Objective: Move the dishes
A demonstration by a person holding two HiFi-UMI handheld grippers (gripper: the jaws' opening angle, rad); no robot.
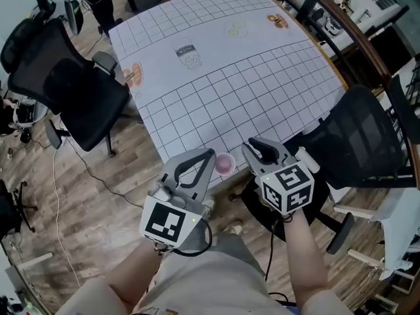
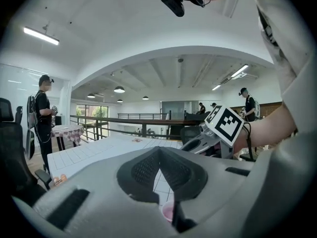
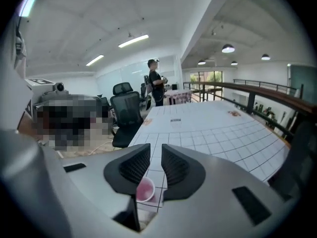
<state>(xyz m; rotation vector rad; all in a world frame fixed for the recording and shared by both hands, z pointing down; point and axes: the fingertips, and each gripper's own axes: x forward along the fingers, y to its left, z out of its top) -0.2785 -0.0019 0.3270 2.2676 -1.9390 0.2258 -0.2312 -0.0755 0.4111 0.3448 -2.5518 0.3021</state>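
White table top [image 1: 262, 77] is lying smooth and flat, with thin grid lines and small printed pictures. One black padded chair [image 1: 79, 90] is standing beside it. I am holding my left gripper [image 2: 158, 150] with its bumpy dark pads pressed tip to tip on nothing. I am keeping my right gripper [image 3: 156, 155] a little apart, with nothing in the gap. One small round pink cup [image 1: 225, 163] is sitting upright at the near table corner, between both tools, mouth facing up, showing no long side. My left tool is hiding most of it in the left gripper view.
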